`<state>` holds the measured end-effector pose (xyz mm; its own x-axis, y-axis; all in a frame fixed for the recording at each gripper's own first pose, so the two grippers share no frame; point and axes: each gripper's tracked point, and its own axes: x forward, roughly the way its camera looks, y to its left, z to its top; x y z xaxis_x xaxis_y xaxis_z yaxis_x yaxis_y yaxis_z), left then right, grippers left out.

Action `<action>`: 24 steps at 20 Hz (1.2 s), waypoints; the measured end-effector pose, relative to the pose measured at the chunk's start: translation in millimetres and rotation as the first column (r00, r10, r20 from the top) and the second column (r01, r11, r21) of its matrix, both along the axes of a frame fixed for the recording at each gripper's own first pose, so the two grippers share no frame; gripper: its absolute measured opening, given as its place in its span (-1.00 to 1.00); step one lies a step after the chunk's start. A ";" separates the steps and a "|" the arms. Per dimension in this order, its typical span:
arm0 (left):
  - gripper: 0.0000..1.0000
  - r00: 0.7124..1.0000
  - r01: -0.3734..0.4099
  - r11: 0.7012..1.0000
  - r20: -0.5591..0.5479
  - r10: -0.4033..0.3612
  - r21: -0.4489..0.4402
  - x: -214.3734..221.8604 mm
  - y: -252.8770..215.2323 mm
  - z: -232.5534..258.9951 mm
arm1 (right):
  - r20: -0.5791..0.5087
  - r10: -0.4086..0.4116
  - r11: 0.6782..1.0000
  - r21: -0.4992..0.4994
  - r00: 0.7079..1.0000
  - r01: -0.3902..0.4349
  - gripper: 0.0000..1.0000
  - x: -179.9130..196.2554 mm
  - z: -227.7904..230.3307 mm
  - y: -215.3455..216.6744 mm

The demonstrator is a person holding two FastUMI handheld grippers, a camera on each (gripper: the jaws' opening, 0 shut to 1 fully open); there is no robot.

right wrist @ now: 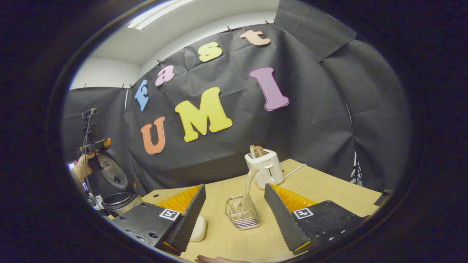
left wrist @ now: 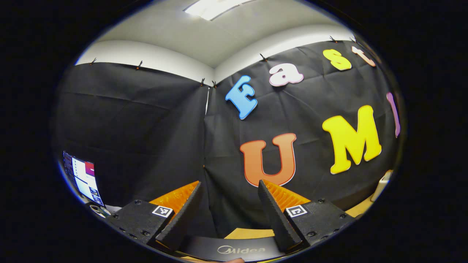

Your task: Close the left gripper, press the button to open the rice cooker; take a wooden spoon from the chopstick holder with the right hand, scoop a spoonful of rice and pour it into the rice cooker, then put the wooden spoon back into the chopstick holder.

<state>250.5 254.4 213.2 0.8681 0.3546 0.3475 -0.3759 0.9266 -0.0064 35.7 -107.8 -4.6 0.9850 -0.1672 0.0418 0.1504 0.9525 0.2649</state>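
Now both grippers, left (left wrist: 229, 190) and right (right wrist: 235, 193), gape wide (holding nothing).

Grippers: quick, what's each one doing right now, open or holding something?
Left gripper: open, holding nothing.
Right gripper: open, holding nothing.

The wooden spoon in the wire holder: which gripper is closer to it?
Right. The right gripper faces the wooden spoon directly; the left gripper is far off by the rice cooker.
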 end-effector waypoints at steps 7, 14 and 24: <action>0.95 0.981 0.138 0.987 -0.123 -0.148 -0.083 5.6 -27.5 -31.2 | -0.015 0.032 0.999 0.039 0.999 -0.031 0.92 2.4 -6.4 8.6; 0.90 0.954 0.177 0.977 -0.223 -0.200 -0.119 -27.9 -41.7 -52.4 | -0.018 0.062 0.998 0.022 0.998 -0.062 0.83 0.7 -5.7 21.6; 0.89 0.770 0.168 0.929 -0.545 -0.332 -0.330 -96.3 -78.7 -150.3 | -0.030 0.117 0.992 0.042 0.993 -0.116 0.83 -7.5 -3.6 40.2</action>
